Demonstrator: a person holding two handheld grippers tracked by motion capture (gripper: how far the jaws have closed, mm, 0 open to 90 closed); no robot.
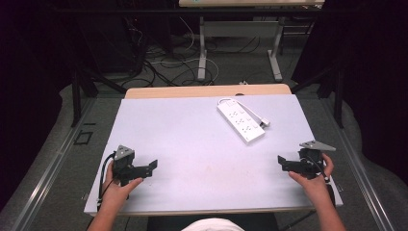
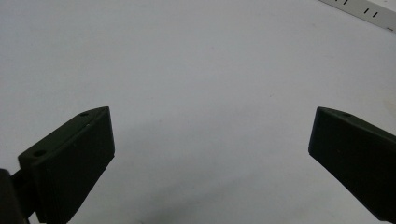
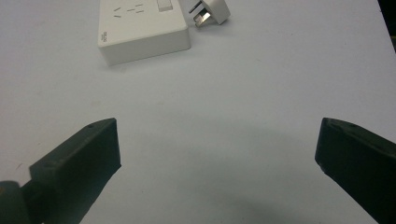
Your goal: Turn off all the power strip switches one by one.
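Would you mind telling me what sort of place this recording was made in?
Probably a lab or workshop set up for recording: a plain white table framed by black curtains, loose cables across the floor behind it, and a white power strip laid out on top.

Left forearm: comes in from the bottom edge of the high view, angled up and slightly inward.
Left hand (image 1: 117, 185): wrapped round the back of its tool, low and level.
Left gripper (image 1: 153, 166): pointing inward to the middle, jaws spread wide with nothing between them.
Right forearm: rises from the bottom edge, leaning inward.
Right hand (image 1: 312, 179): clasping its tool from behind.
Right gripper (image 1: 281, 161): aimed inward, facing the left one, well apart from it, jaws gaping and bare.
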